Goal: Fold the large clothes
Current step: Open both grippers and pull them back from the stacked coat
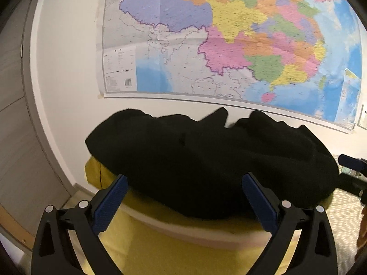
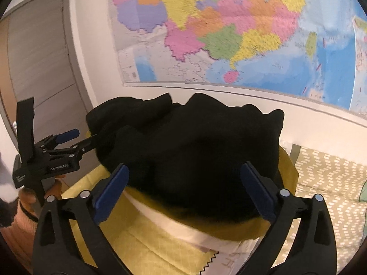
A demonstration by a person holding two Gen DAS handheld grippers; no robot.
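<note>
A black garment [image 1: 206, 160] lies in a rumpled heap on top of a yellow cloth-covered stack [image 1: 183, 247]; it also shows in the right wrist view [image 2: 195, 151]. My left gripper [image 1: 184, 181] is open, its blue pads on either side of the garment's near edge, empty. My right gripper [image 2: 184, 171] is open too, just in front of the garment's near edge. The left gripper also shows in the right wrist view [image 2: 84, 138], at the garment's left side, one finger against the cloth. The right gripper's blue finger [image 1: 351, 162] shows at the right edge of the left wrist view.
A large coloured wall map [image 1: 229, 41] hangs behind the heap. A grey door [image 2: 41, 52] stands at the left. A bed cover with a white-dash pattern [image 2: 328, 183] lies to the right. The yellow cloth [image 2: 149, 240] and a white layer [image 2: 183, 226] lie under the garment.
</note>
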